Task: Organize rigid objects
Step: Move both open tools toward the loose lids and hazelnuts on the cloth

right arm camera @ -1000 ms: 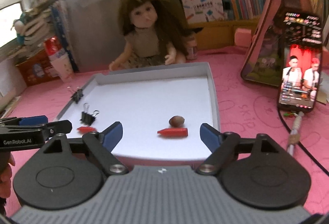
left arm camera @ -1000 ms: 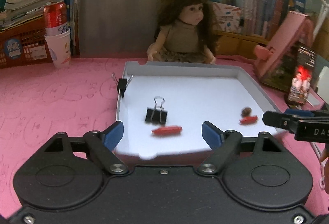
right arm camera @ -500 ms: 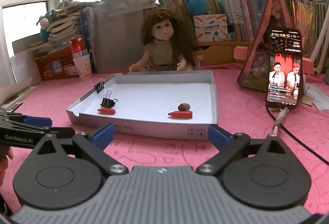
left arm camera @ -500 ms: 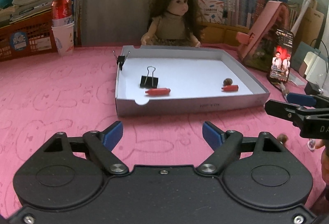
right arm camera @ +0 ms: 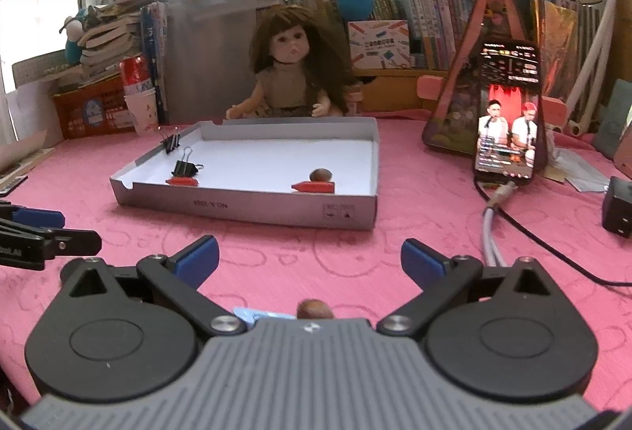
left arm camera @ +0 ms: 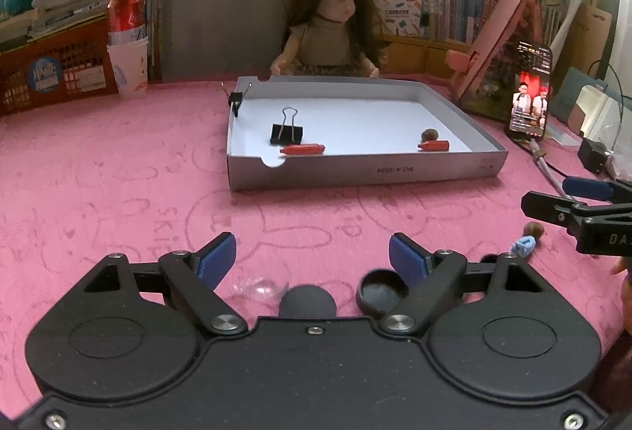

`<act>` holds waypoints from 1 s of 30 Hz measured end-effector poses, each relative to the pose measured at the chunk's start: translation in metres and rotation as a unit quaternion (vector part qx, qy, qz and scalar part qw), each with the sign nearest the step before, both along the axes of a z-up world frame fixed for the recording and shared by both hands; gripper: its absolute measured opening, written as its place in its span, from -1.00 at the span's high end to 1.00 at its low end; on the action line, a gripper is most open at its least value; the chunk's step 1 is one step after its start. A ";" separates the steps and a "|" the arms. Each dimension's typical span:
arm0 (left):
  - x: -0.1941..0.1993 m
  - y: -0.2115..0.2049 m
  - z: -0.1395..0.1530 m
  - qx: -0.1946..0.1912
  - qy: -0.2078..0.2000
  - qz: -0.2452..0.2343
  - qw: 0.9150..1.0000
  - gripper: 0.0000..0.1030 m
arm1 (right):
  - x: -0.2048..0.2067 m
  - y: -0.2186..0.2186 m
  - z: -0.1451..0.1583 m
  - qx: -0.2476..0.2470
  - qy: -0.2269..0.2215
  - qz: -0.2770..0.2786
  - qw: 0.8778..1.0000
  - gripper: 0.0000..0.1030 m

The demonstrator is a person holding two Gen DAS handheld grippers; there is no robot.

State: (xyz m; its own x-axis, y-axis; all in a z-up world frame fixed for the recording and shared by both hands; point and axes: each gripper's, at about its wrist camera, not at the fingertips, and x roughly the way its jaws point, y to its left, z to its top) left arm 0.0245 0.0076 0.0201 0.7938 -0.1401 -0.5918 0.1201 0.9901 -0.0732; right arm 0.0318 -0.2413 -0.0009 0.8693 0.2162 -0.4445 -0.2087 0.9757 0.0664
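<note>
The left gripper [left arm camera: 312, 258] hangs low over the pink mat [left arm camera: 118, 193] with its jaws released and nothing between them. Just below its fingertips lie a clear plastic cap [left arm camera: 258, 288], a round black lid lying dome up [left arm camera: 307, 301] and a second black lid lying hollow side up [left arm camera: 382, 291], the latter close under the right-hand finger. Off to the right of these jaws, near the other tool, sit a small blue piece [left arm camera: 523, 245] and a brown nut [left arm camera: 534, 229].

The right gripper [right arm camera: 310, 260] is also released, its jaws spread wide and empty; the opening has only just finished widening. Right under it, between the fingers and close to the body, a brown nut and a blue piece peek out on the mat.

Ahead of both pairs of jaws stands the grey tray [left arm camera: 367, 173]. Inside it are a black binder clip [left arm camera: 286, 131], two red crayons [left arm camera: 302, 149] and another nut [left arm camera: 429, 134]; a second clip [left arm camera: 235, 99] grips the tray's far left rim.
</note>
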 end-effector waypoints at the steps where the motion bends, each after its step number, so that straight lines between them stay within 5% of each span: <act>1: -0.001 0.000 -0.001 -0.001 0.001 0.001 1.000 -0.62 | -0.002 -0.001 -0.001 -0.002 0.000 -0.001 1.000 -0.99; 11: -0.023 0.001 -0.008 0.031 -0.019 0.013 0.999 -0.62 | -0.019 -0.004 -0.011 -0.040 -0.023 -0.007 0.999 -1.00; 30: -0.037 0.004 -0.020 0.030 -0.005 0.018 0.999 -0.62 | -0.031 -0.013 -0.023 -0.054 -0.001 -0.011 0.998 -0.98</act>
